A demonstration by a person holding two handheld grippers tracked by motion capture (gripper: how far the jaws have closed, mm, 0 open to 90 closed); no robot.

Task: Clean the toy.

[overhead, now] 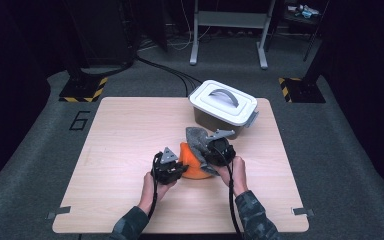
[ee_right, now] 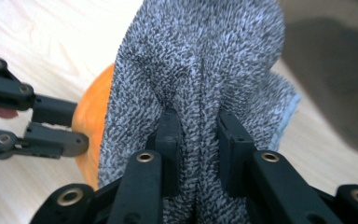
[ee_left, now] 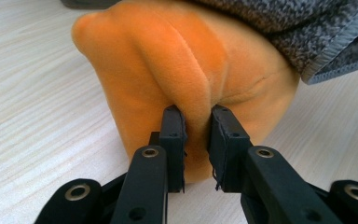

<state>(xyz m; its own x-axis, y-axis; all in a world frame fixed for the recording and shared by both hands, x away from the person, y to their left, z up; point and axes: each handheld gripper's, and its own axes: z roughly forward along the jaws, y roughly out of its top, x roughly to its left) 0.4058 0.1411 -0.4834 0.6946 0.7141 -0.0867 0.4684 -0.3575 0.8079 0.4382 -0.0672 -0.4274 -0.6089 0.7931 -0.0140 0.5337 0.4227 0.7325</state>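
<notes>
An orange plush cloth (overhead: 192,162) lies bunched on the wooden table (overhead: 120,130), and a grey knitted cloth (overhead: 196,137) drapes over its right side. My left gripper (overhead: 176,169) is shut on a fold of the orange cloth (ee_left: 168,65); its pads (ee_left: 173,135) pinch the fabric from both sides. My right gripper (overhead: 211,150) is shut on a bunched ridge of the grey cloth (ee_right: 200,60), lifted slightly above the orange one (ee_right: 89,126). The left gripper (ee_right: 72,128) also appears at the left of the right gripper view, holding the orange cloth.
A white-lidded bin (overhead: 223,102) with a grey handle stands at the table's back right, close behind the cloths. Bare tabletop spreads to the left and along the front edge. Cables and a metal stand (overhead: 228,30) lie on the floor beyond.
</notes>
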